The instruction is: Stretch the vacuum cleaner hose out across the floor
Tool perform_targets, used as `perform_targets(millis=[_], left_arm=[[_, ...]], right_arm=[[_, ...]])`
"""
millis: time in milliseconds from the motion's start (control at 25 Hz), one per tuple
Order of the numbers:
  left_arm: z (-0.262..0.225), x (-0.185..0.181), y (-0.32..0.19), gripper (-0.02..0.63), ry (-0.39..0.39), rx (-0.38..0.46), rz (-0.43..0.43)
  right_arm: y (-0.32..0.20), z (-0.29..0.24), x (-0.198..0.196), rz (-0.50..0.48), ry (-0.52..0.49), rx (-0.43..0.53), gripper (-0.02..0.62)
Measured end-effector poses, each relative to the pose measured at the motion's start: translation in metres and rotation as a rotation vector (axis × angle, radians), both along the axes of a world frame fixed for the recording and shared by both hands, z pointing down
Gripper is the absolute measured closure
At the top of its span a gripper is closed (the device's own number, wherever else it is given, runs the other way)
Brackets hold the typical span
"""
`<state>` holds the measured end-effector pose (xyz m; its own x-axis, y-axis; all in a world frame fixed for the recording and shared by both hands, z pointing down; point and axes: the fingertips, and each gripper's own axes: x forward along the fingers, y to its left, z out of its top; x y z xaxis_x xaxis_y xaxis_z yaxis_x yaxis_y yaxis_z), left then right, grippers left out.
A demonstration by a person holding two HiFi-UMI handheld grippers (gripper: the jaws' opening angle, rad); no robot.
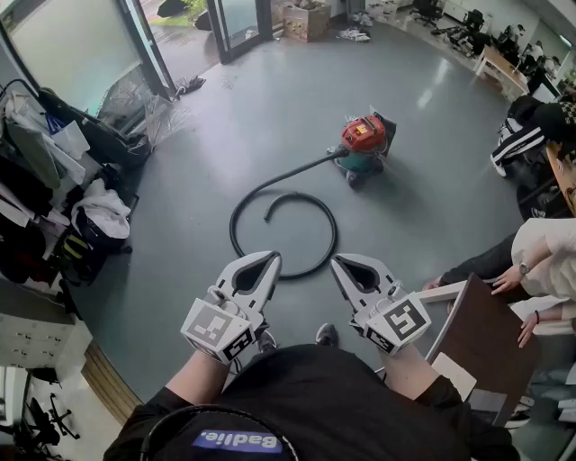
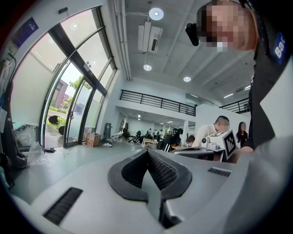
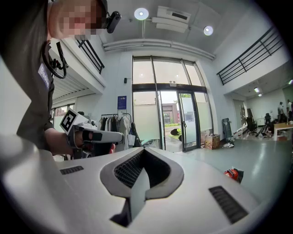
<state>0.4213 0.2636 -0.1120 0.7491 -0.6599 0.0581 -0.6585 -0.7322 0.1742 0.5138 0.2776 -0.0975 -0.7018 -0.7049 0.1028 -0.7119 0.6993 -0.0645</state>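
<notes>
With jaws together and empty, the left gripper (image 1: 270, 262) and right gripper (image 1: 337, 264) sit just below the coiled hose (image 1: 233, 225), its loose end nearer the left.

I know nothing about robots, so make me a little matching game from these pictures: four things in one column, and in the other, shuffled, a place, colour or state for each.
Things:
1. hose
2. vacuum
3. left gripper
4. box

Descriptions:
A. by the glass doors
B. jaws shut, nothing held
C. coiled in a loop on the floor
D. red on top

Pairs: 1-C, 2-D, 3-B, 4-A.
</notes>
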Motion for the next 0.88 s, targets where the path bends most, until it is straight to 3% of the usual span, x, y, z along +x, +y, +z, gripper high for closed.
perform_targets(millis=[320, 880], left_arm=[[0.007, 0.009, 0.004, 0.598, -0.002, 0.0, 0.002], [0.012, 0.016, -0.002, 0.598, -0.003, -0.022, -0.006]], right_arm=[[0.005, 0.007, 0.005, -0.014, 0.0, -0.005, 0.593], [0.003, 0.008, 0.018, -0.036, -0.094, -0.022, 0.592]])
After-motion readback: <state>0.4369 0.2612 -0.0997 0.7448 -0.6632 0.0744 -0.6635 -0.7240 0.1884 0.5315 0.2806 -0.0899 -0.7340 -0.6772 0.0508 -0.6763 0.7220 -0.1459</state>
